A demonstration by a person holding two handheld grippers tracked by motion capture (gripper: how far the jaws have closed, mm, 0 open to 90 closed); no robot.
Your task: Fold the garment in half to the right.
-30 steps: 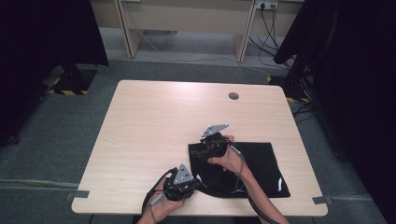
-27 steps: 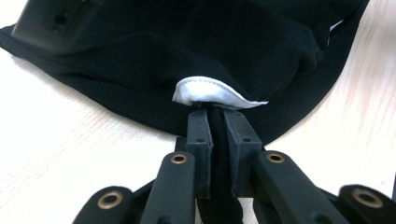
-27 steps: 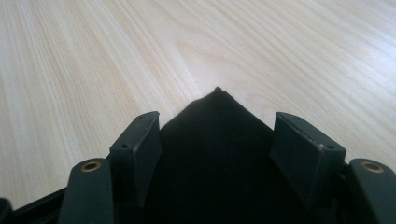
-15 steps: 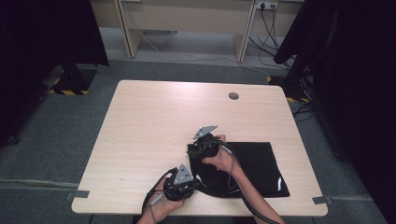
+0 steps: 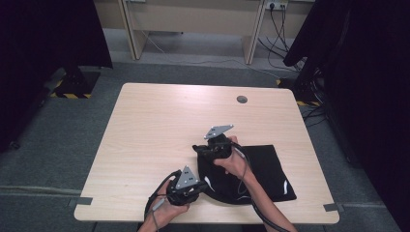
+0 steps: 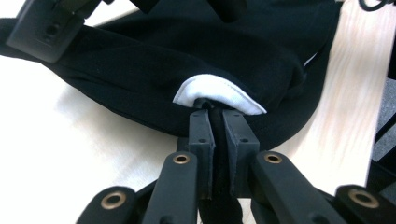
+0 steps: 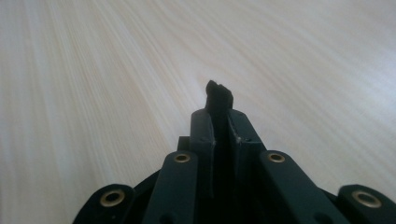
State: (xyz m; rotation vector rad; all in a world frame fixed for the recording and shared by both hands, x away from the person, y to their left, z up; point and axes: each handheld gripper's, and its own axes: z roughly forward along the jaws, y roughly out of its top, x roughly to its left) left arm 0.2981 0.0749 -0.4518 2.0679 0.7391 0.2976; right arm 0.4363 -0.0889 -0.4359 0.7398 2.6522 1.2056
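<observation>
A black garment with white trim lies on the table's near right part. My left gripper is at its near left edge, shut on a fold of the black cloth just below a white patch; the left gripper has cloth running between its pads. My right gripper is at the garment's far left corner. Its jaws have just been closing, and the right gripper now pinches a small tip of black cloth that pokes out past the pads.
The light wooden table has bare room to the left and far side. A round cable hole is near its far edge. Dark curtains hang left and right, and cables lie on the floor behind.
The right gripper has shifted slightly left at the garment's far left corner. The left gripper has stayed where it was, still on the cloth's near edge.
</observation>
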